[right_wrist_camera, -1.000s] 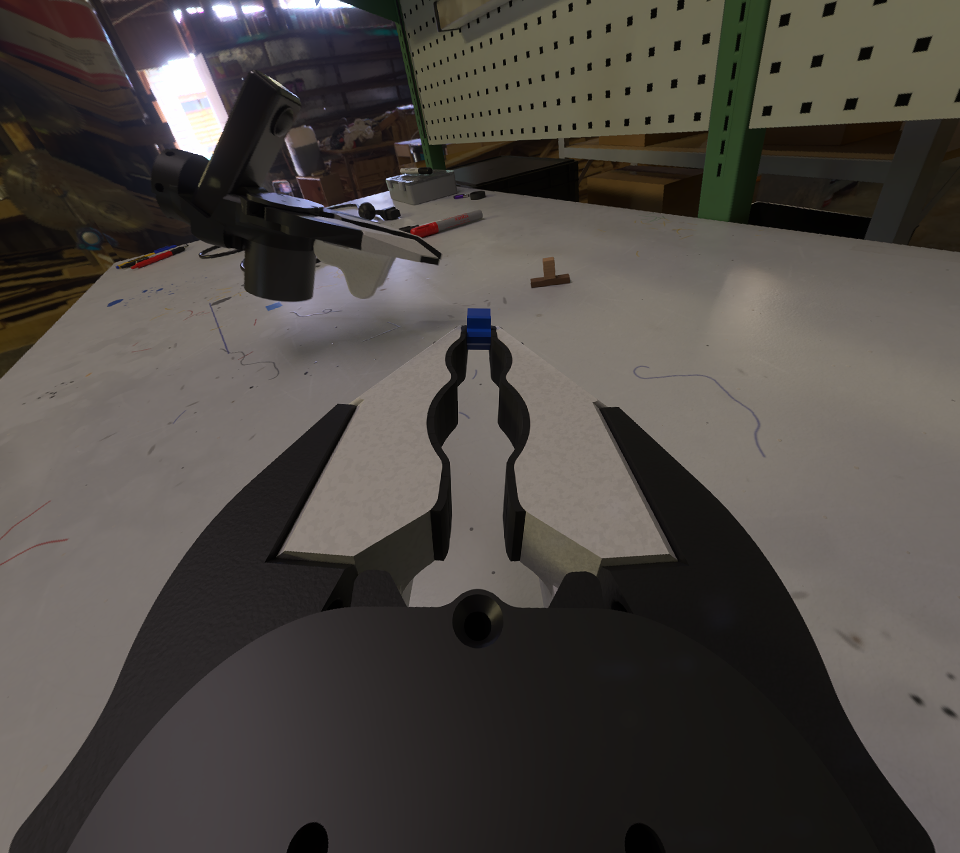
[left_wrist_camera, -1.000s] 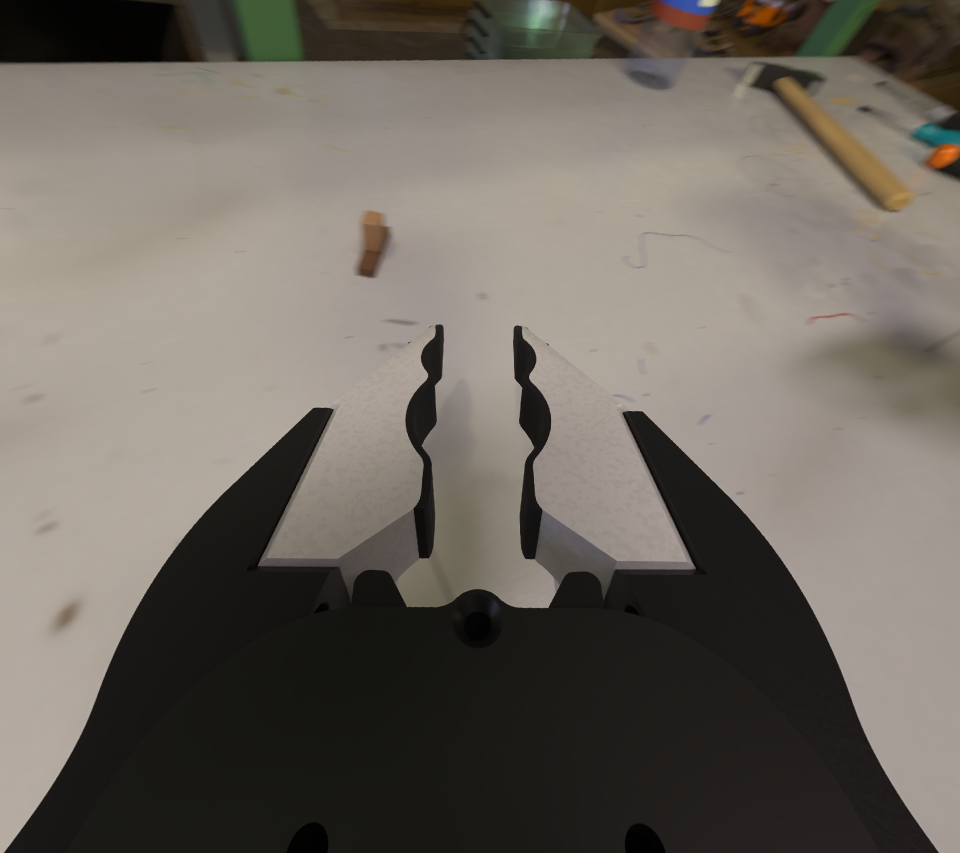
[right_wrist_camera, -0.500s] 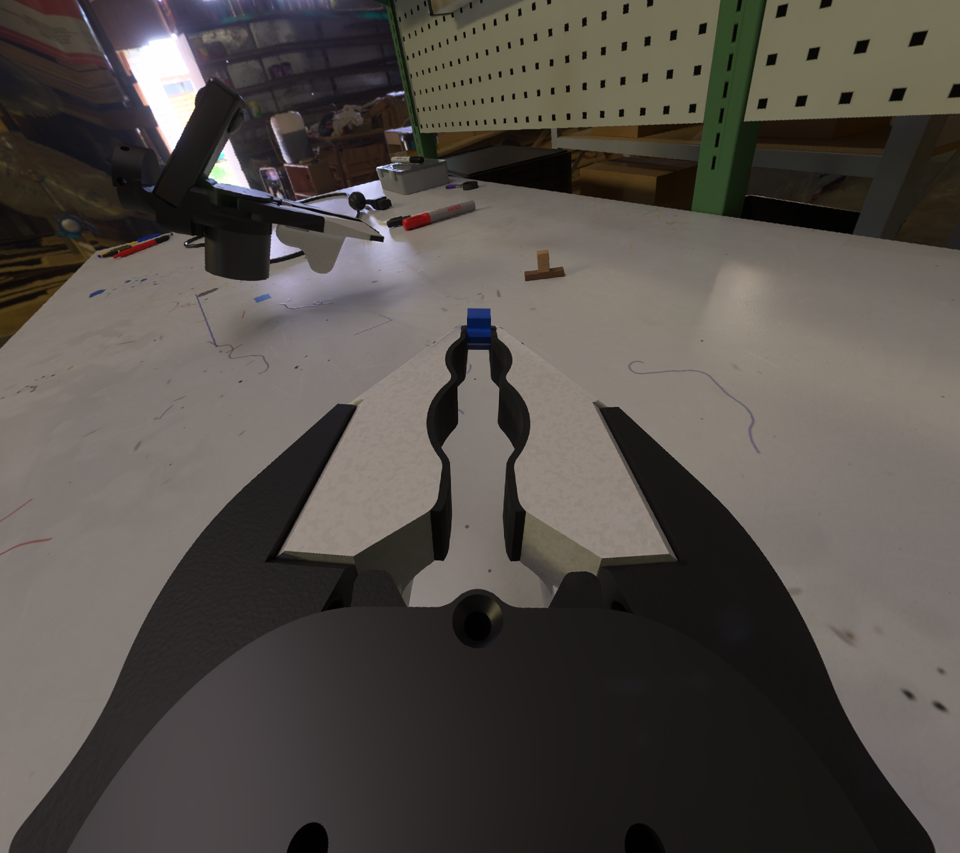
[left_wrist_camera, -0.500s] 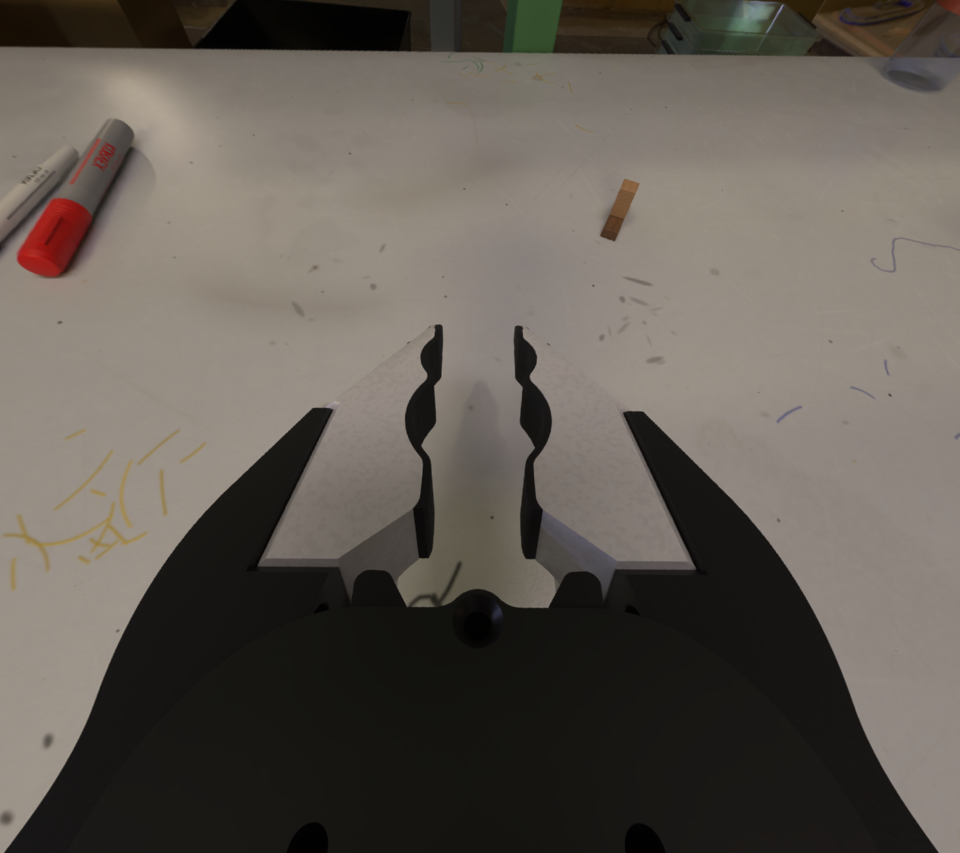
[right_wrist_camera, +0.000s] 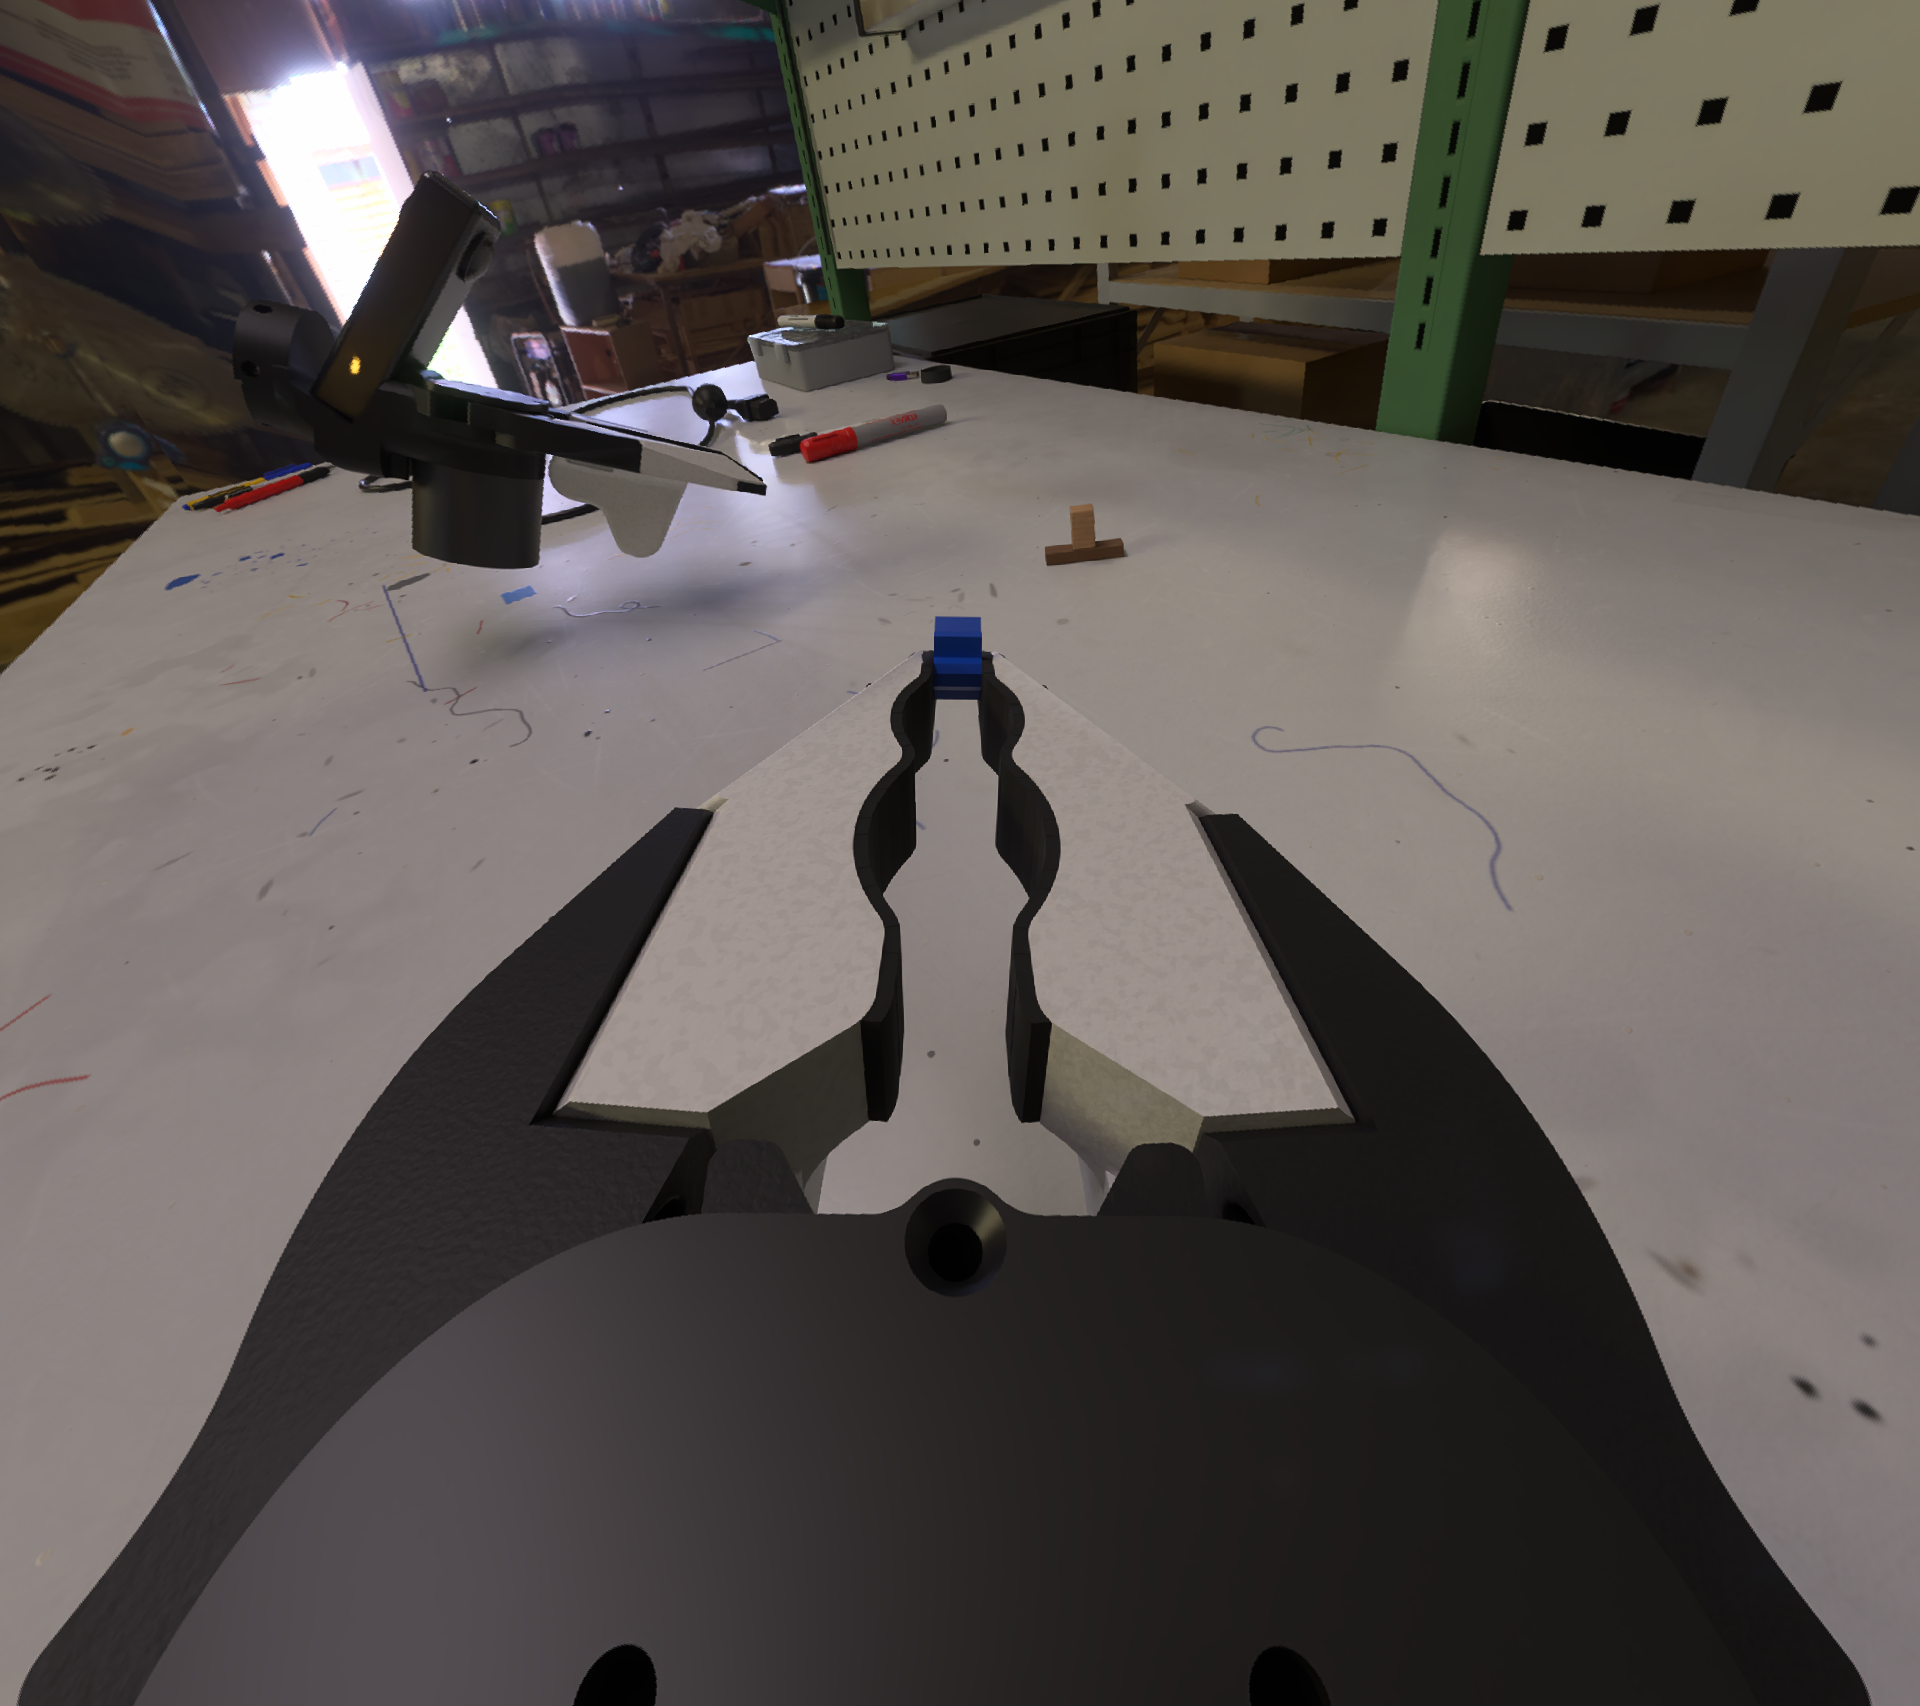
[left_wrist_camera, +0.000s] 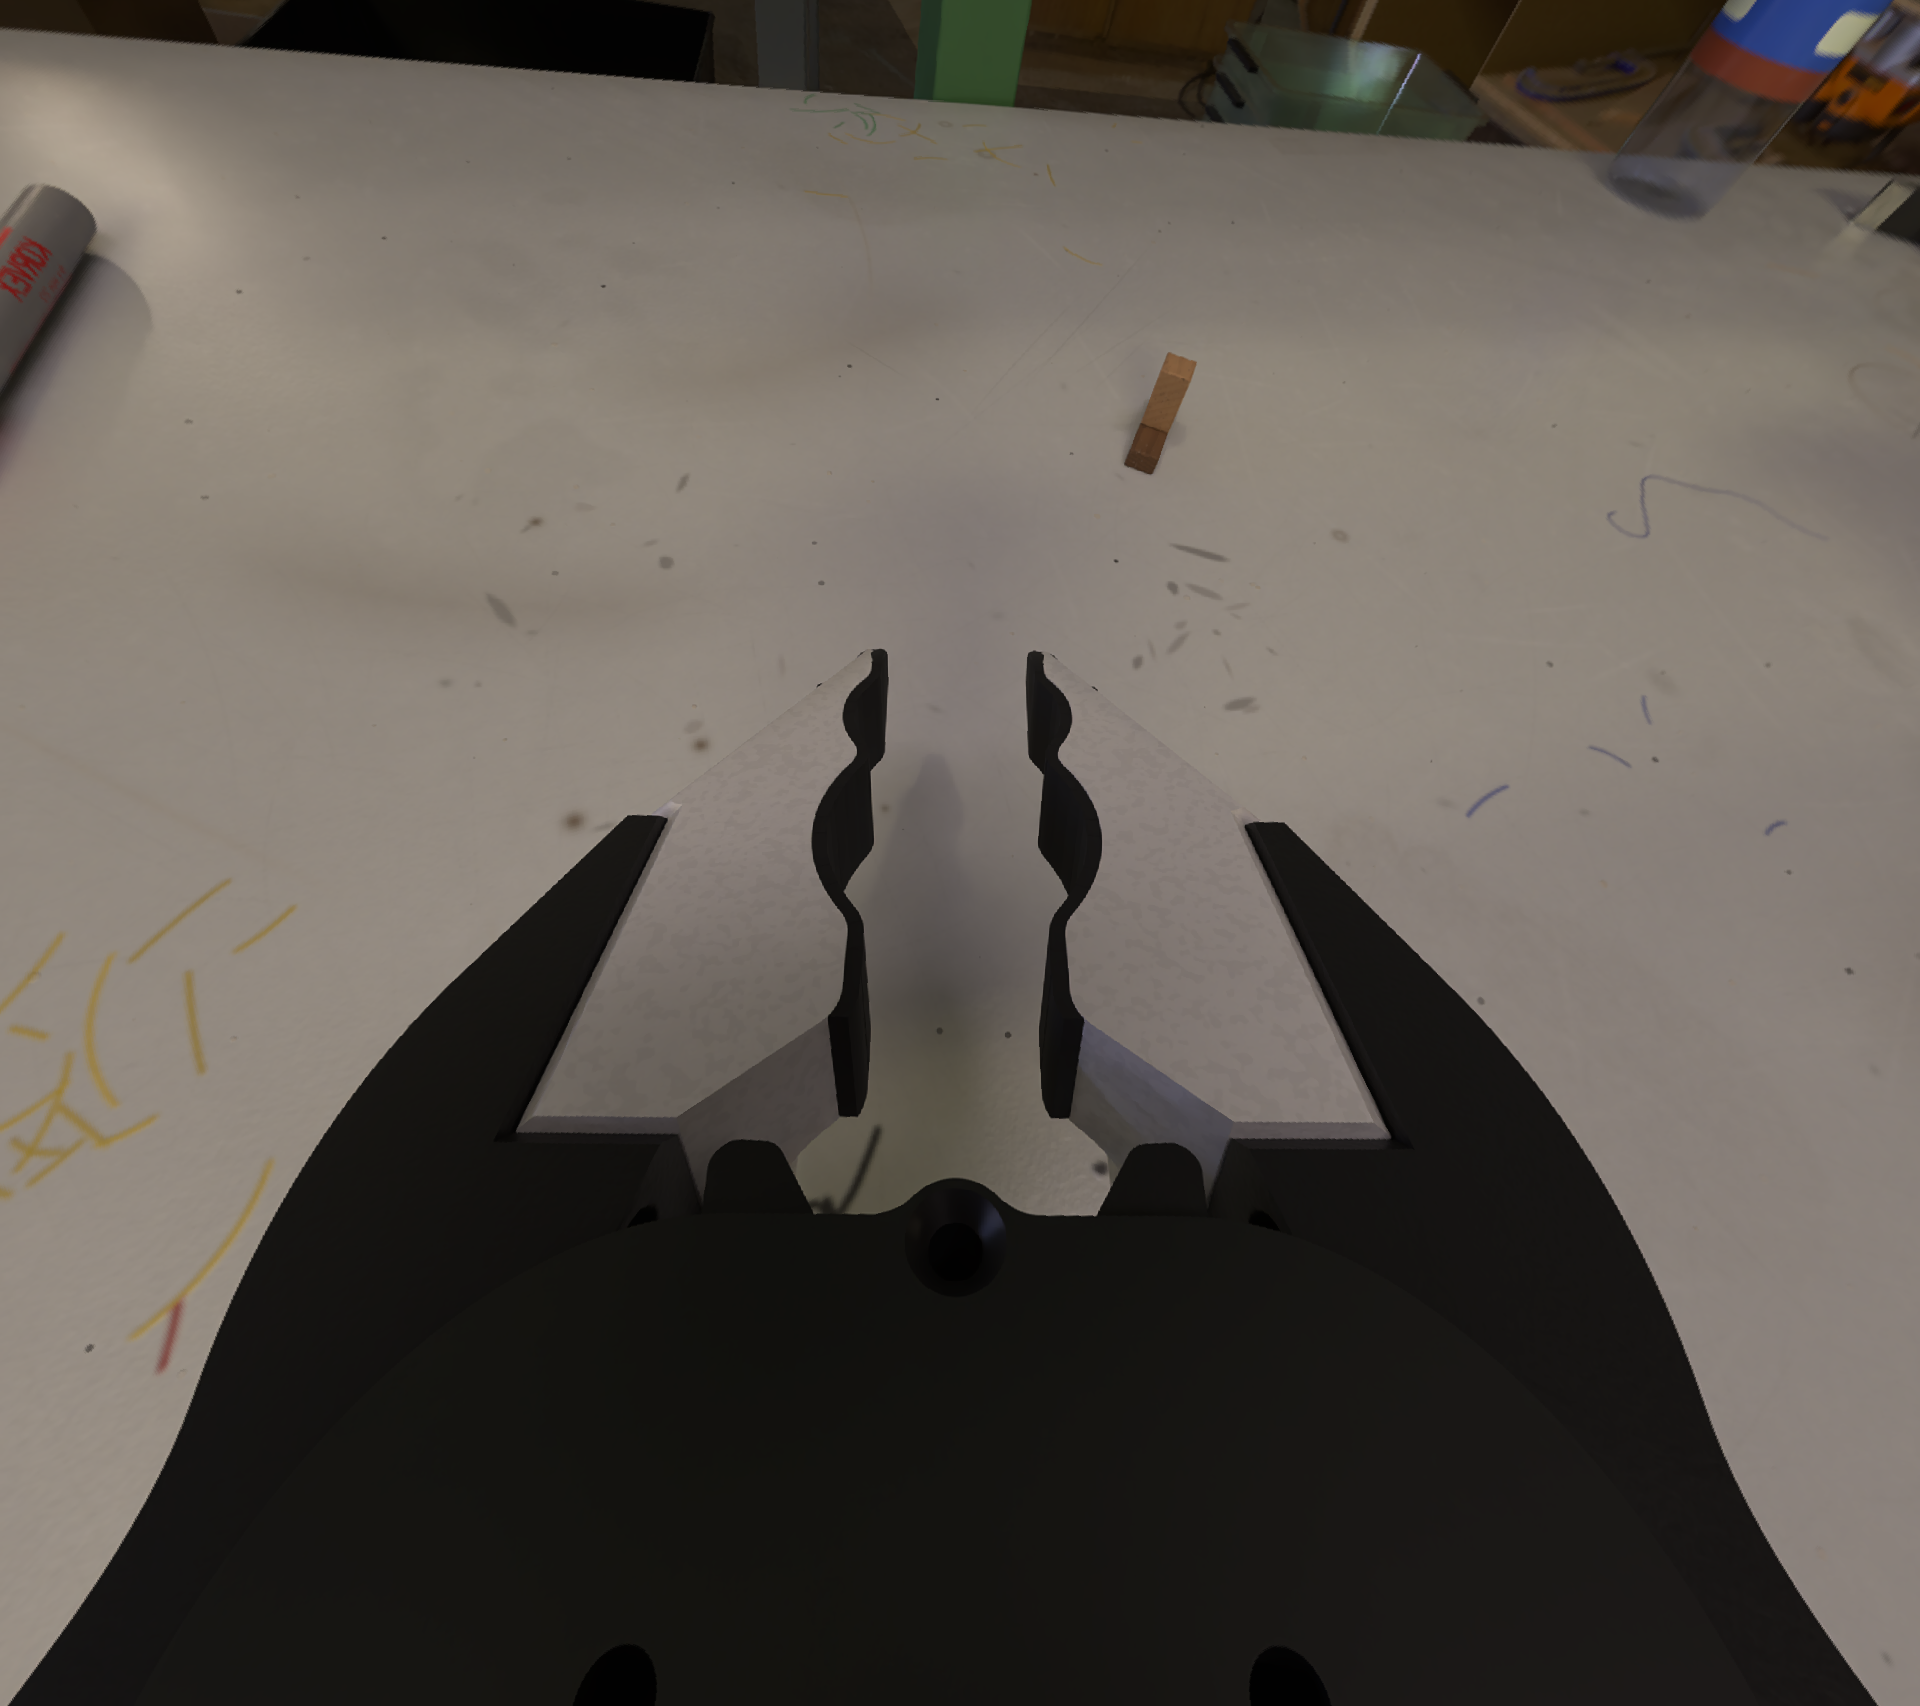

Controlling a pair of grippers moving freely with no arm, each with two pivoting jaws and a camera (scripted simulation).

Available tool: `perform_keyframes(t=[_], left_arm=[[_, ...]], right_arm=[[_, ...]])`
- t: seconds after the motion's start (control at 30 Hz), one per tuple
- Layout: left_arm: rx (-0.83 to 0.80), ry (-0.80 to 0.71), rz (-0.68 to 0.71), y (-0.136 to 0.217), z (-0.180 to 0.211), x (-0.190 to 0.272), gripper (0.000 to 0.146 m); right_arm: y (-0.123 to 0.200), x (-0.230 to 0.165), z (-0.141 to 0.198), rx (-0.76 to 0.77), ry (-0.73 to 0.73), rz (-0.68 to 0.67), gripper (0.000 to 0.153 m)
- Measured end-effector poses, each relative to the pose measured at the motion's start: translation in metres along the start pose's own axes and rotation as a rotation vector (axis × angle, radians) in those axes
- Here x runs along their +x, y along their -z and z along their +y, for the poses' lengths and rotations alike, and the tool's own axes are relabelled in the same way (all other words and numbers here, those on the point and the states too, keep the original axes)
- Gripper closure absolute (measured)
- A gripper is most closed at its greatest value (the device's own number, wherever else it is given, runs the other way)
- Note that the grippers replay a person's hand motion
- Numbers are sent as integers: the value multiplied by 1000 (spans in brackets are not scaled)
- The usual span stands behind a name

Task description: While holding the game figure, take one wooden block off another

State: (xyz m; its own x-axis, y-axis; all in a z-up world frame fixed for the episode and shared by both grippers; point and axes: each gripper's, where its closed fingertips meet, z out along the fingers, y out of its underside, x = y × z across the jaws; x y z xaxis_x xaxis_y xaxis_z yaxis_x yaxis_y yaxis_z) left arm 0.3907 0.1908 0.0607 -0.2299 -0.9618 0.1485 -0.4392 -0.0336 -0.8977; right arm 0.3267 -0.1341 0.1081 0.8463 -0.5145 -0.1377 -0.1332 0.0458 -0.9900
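Observation:
My right gripper (right_wrist_camera: 957, 664) is shut on a small blue game figure (right_wrist_camera: 956, 650) at its fingertips, held above the white table (right_wrist_camera: 1558, 721). Beyond it a light wooden block (right_wrist_camera: 1083, 526) stands upright on a darker flat wooden block (right_wrist_camera: 1085, 553). In the left wrist view the same pair (left_wrist_camera: 1162, 413) lies ahead and to the right of my left gripper (left_wrist_camera: 956, 669), which is open and empty above the table. The left gripper also shows in the right wrist view (right_wrist_camera: 750, 484), hovering left of the blocks with its tips towards them.
A red-capped grey marker (right_wrist_camera: 873, 431) and a grey box (right_wrist_camera: 821, 352) lie at the far left of the table; the marker's end shows in the left wrist view (left_wrist_camera: 36, 274). A clear tube with a blue band (left_wrist_camera: 1766, 56) stands at the back right. A pegboard on green posts (right_wrist_camera: 1444, 98) lines the far edge.
My left gripper's view has swung back to the right, so the blocks sit nearer its centre and the marker has slid to the left edge. The right gripper still holds the figure.

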Motion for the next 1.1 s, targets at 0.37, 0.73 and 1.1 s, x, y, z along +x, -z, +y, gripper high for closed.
perform_keyframes(t=[0.37,0.73,1.1], left_arm=[[-75,-279,35,-8,13,32,119],[-93,-296,21,-10,16,32,113],[-66,-305,133,-52,-35,77,99]], right_arm=[[0,0,-1,4,8,4,145],[1,1,-1,5,8,15,145],[-1,3,-1,5,-5,14,145]])
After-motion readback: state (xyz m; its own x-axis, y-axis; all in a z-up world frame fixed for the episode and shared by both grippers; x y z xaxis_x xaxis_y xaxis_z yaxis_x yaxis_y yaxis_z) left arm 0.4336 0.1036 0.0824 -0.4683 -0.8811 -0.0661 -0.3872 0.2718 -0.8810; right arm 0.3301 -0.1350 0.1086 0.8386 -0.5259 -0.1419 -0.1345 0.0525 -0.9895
